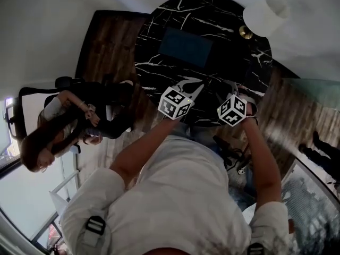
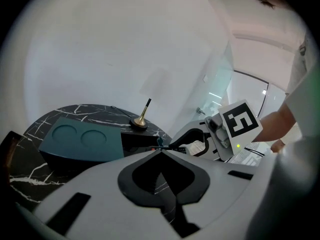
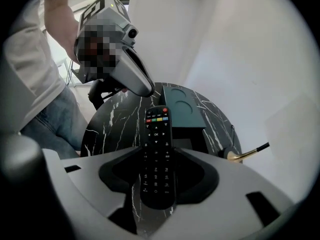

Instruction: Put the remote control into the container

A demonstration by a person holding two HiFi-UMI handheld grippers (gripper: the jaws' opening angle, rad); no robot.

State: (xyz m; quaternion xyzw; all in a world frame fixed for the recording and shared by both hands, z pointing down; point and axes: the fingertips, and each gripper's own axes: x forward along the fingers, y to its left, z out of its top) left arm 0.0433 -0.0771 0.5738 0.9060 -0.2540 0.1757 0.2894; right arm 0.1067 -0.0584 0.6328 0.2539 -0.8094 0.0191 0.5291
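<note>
A black remote control (image 3: pixel 156 149) with coloured buttons near its far end lies lengthwise between the jaws of my right gripper (image 3: pixel 156 153), which is shut on it above the near edge of the table. The container (image 3: pixel 182 106) is a dark teal box with two round hollows in its top; it sits toward the far side of the table and also shows as container (image 1: pixel 186 47) and container (image 2: pixel 82 139). My left gripper (image 2: pixel 160 152) is shut with nothing in it and hovers just left of the right gripper (image 1: pixel 237 92). In the head view the left gripper (image 1: pixel 190 88) is over the table's near part.
The round black marble table (image 1: pixel 159 62) also carries a lamp with a brass base (image 1: pixel 245 32) and a white shade (image 1: pixel 265 14) at its far right. A seated person (image 1: pixel 69 121) is on the left, on the wooden floor (image 1: pixel 106 41). A glass wall (image 1: pixel 313 100) stands to the right.
</note>
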